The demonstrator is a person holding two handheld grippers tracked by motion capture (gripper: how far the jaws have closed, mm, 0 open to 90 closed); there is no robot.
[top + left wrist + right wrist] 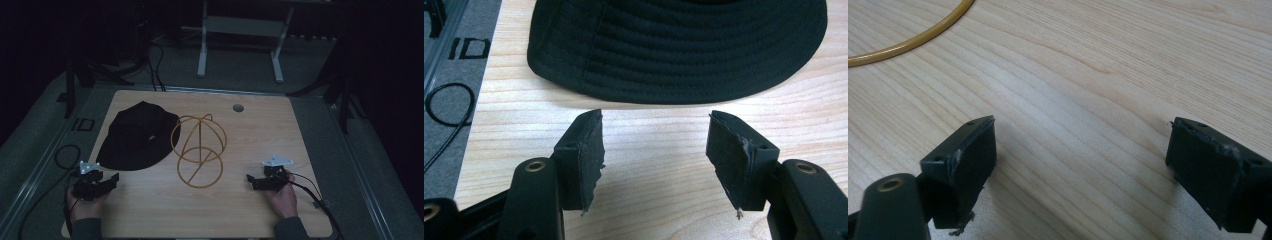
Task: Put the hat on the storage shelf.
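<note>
Both tongs, left (114, 178) and right (248, 178), we hold released and empty near the counter's (250, 130) front edge; black hat (137, 140) toward its left edge, touching the wire stand (198, 150) mid-counter.

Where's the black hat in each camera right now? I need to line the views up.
High view: the black hat lies flat at the table's left, beside the gold wire stand.
Left gripper view: its brim fills the top, just beyond the open jaws.
Right gripper view: it is not in this picture; an arc of the gold wire stand crosses the top left.
Shared landmark: the light wooden table.
</note>
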